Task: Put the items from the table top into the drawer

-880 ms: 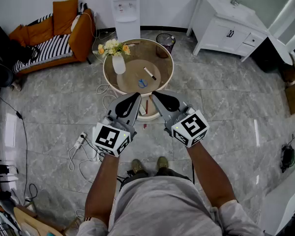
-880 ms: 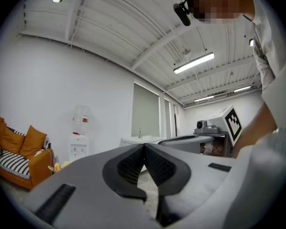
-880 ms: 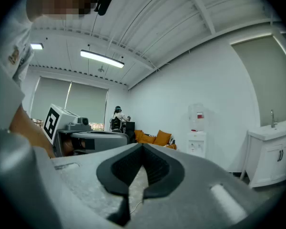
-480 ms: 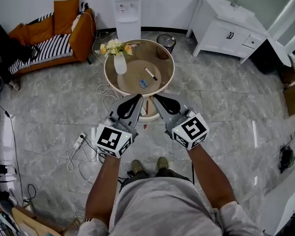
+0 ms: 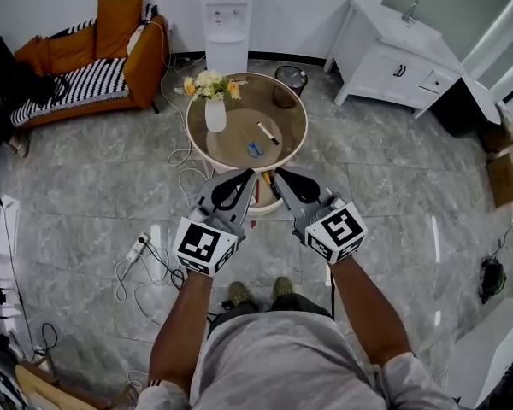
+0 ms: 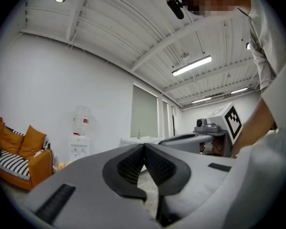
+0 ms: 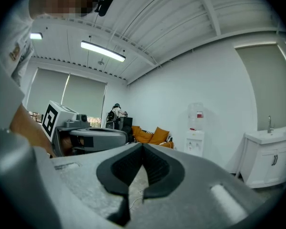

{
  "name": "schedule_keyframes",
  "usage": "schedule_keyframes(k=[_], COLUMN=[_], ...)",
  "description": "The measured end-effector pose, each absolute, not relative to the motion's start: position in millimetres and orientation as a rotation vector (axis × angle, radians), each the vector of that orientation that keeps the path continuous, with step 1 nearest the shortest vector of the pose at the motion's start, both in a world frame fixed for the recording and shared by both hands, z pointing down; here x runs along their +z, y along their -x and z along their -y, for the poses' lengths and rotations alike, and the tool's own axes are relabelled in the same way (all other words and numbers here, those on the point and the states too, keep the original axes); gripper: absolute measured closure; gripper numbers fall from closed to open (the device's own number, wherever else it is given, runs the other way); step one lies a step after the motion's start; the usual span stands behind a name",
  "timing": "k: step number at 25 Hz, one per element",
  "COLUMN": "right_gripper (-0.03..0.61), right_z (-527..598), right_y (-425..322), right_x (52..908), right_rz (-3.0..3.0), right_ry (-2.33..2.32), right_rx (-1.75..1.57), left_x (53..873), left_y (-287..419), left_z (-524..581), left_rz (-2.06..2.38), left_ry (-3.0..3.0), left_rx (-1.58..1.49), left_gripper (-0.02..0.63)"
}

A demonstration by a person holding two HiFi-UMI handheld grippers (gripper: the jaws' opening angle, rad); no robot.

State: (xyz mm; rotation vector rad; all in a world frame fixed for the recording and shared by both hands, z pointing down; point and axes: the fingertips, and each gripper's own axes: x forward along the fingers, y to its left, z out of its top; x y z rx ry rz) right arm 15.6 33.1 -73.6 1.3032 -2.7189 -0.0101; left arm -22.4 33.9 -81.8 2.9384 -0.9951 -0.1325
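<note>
Beyond both claw tips, on the round worktop (image 5: 288, 131), a marker (image 5: 264, 132) and a small blue item (image 5: 252, 148) are laid, the marker set slantwise. The left claw (image 5: 248, 174) and the right claw (image 5: 275, 176) are found fully closed and empty; both are judged about equally near.

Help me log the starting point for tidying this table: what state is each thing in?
left tool: shut, empty.
right tool: shut, empty.
vase: upright on the round table, holding flowers.
marker: lying flat on the table top.
small blue item: lying flat on the table top.
white cabinet: doors shut.
waste bin: upright on the floor.
</note>
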Motion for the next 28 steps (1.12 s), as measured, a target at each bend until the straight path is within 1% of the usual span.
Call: schedule_keyframes(k=[7, 15, 28], right_gripper=[0.577, 0.577, 0.577], right_z=[-26.9, 1.6, 98.3], right_y=[-5.9, -11.4, -43.4], right_x=[-59.0, -32.0, 22.9], right_rz=[2.644, 2.555, 2.45], right_ry=[-1.34, -1.352, -1.35], right_rx=[-0.001, 0.02, -0.001], left_x=[-69.6, -58.1, -21.6], left_y=[38.6, 42.9, 29.6], left_z=[-23.8, 7.9, 93.8], left_rz=[0.969, 0.985, 1.052], left_ry=[-2.957, -2.954, -2.974], left_rx=[-0.111, -0.11, -0.049], left_gripper=[0.614, 0.614, 0.614])
